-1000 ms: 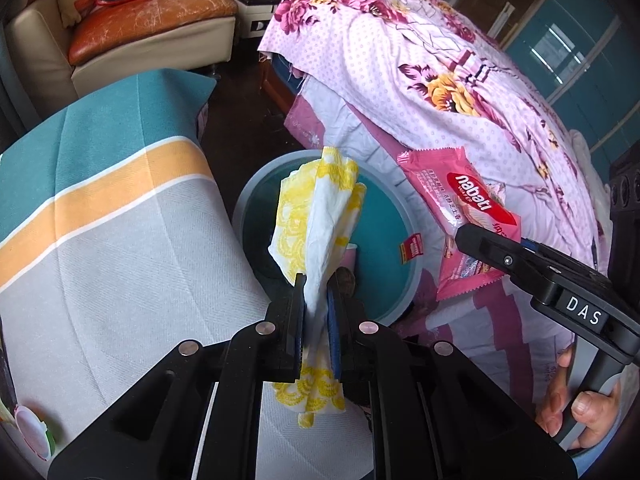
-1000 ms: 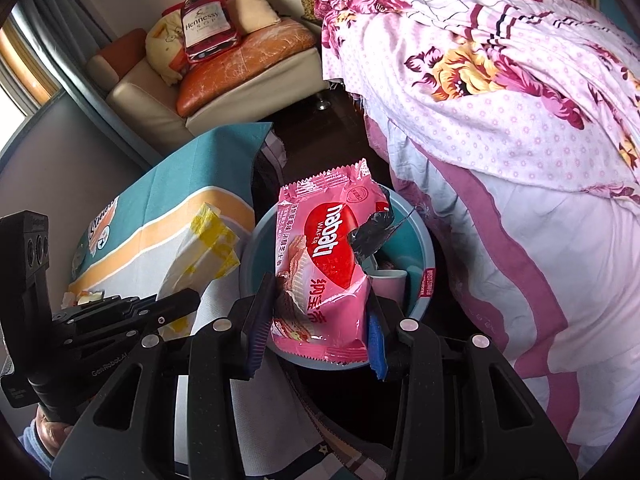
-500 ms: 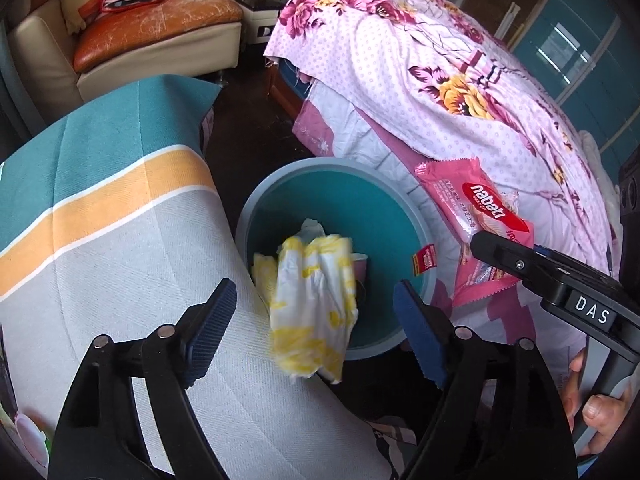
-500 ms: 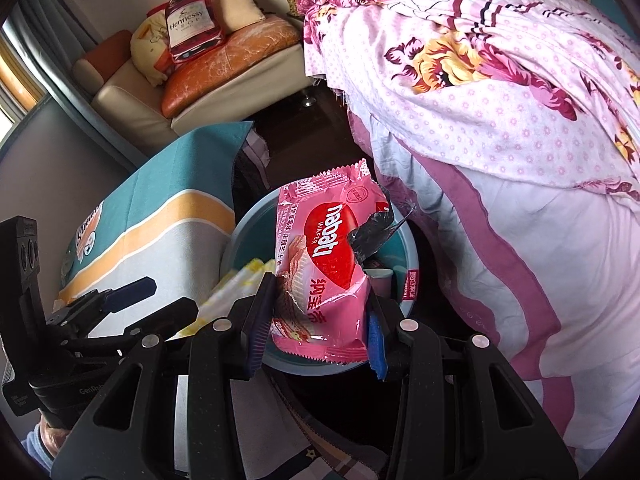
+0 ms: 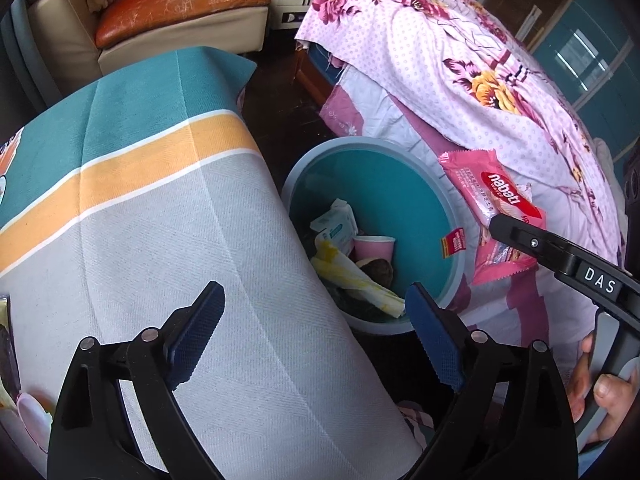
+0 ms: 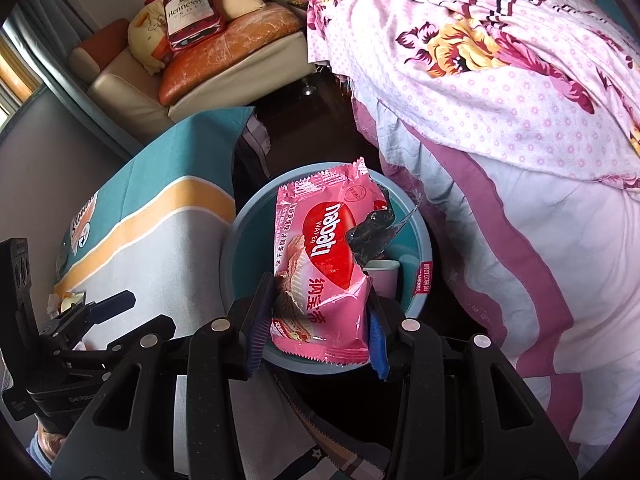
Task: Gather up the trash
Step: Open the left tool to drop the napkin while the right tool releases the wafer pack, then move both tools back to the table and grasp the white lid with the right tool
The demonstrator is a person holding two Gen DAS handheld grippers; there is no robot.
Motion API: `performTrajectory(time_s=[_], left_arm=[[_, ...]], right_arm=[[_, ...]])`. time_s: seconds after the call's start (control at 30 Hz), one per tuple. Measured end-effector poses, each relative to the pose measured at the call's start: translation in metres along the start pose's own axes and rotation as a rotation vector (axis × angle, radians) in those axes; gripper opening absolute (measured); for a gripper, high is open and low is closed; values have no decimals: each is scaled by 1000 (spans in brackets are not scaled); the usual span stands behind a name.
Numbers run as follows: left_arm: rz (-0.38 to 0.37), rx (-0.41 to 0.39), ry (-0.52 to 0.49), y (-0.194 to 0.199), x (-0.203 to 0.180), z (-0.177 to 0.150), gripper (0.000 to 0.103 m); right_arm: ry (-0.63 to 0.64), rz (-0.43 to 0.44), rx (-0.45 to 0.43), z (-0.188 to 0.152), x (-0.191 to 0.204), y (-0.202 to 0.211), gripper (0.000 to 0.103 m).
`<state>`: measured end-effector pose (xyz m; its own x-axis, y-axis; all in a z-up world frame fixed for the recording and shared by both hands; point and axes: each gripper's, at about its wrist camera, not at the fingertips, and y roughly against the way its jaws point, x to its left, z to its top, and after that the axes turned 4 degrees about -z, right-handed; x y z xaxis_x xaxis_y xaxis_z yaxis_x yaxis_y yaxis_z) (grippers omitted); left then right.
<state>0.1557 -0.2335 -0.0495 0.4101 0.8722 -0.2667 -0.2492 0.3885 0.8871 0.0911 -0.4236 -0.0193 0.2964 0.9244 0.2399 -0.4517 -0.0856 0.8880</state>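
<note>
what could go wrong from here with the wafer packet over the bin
1. The right gripper pinches only the lower end of the torn nabati wafer packet; wafers showing at the tear might spill.
2. In the left wrist view the packet hangs near the trash bin's rim, so a release there may land outside, on the bedsheet.
3. The left gripper, jaws opening and empty, stands above the bin beside the tablecloth; the two grippers could bump.

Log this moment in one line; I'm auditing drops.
left gripper: opening, empty | yellow tissue: in bin | right gripper: holding wafer wrapper
</note>
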Motion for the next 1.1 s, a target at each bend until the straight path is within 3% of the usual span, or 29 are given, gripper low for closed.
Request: performTrajectory(time_s=[0.27, 0.33, 0.43, 0.57, 0.83, 1.1], left_arm=[[0, -11, 8, 6, 9, -2, 92], [1, -10, 11, 6, 11, -3, 92], [-1, -7, 21, 7, 17, -5, 92], [-3, -4, 34, 9, 25, -9, 92], [-8, -21, 65, 25, 43, -20, 92], [2, -51, 110, 52, 74, -39, 92]], right_arm=[[12, -11, 29, 2, 8, -9, 45], [15, -16, 32, 2, 10, -11, 50], [17, -25, 37, 0, 14, -11, 66], [10, -38, 44, -1, 16, -11, 73], [26, -51, 53, -8, 33, -3, 76], [89, -45, 55, -17, 75, 9, 76]])
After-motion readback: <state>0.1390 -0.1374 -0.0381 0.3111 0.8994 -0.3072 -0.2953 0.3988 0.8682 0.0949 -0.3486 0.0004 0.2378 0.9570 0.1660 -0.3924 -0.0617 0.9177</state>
